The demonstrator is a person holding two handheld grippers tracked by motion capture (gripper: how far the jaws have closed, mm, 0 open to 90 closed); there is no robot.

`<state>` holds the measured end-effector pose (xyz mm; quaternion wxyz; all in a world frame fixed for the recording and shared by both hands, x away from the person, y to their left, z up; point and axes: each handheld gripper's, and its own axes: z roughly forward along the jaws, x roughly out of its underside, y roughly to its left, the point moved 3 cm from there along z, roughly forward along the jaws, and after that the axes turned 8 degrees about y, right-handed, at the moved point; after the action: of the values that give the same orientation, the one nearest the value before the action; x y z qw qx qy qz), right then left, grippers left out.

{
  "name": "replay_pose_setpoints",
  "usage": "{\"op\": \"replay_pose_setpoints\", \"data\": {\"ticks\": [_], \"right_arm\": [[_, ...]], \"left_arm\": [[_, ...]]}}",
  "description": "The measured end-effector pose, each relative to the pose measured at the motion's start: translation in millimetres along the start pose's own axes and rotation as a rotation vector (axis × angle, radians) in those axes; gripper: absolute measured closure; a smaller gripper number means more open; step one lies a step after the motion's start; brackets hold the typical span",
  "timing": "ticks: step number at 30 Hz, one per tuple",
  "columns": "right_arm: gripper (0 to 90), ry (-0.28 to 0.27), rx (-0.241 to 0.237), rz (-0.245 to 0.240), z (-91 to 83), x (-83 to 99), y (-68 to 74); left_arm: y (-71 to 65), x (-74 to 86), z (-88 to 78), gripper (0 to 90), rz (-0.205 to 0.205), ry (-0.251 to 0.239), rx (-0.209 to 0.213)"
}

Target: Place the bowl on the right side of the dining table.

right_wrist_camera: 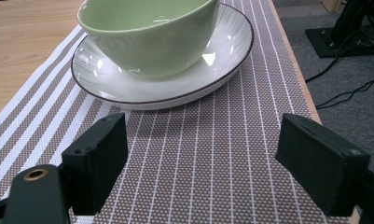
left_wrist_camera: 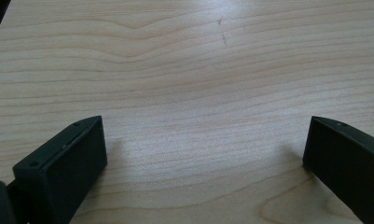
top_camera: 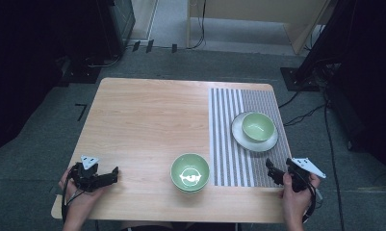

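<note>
Table (top_camera: pixel 147 115), set for work; no step begun, apparently. Left gripper (top_camera: pixel 114 172), lower left of frame, jaws apart over bare wood. Right gripper (top_camera: pixel 269 167), lower right, jaws apart on striped mat (top_camera: pixel 224 139), facing bowl (right_wrist_camera: pixel 147 32) on plate (right_wrist_camera: pixel 222 56). Second bowl (top_camera: pixel 190 172) lower centre (likely next; needs reach).

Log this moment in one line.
left tool open, empty | right tool open, empty | bowl on plate | second bowl on table

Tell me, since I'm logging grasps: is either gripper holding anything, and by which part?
Nothing is held. The left gripper and right gripper are both open, with bare surface between their jaws.
</note>
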<state>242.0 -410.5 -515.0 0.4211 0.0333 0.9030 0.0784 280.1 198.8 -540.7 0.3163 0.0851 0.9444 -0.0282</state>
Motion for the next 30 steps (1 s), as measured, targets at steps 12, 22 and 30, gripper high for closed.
{"op": "replay_pose_setpoints", "data": {"ticks": [12, 22, 30], "right_arm": [[16.4, 0.019, 0.008, 0.005, -4.3, 10.1, -5.7], [16.4, 0.041, 0.02, 0.007, -7.2, 21.0, -12.2], [16.4, 0.057, 0.034, 0.01, -9.4, 30.0, -19.1]], "left_arm": [[0.0, 0.0, 0.0, 0.0, 0.0, 0.0, 0.0], [0.0, 0.0, 0.0, 0.0, 0.0, 0.0, 0.0], [0.0, 0.0, 0.0, 0.0, 0.0, 0.0, 0.0]]}}
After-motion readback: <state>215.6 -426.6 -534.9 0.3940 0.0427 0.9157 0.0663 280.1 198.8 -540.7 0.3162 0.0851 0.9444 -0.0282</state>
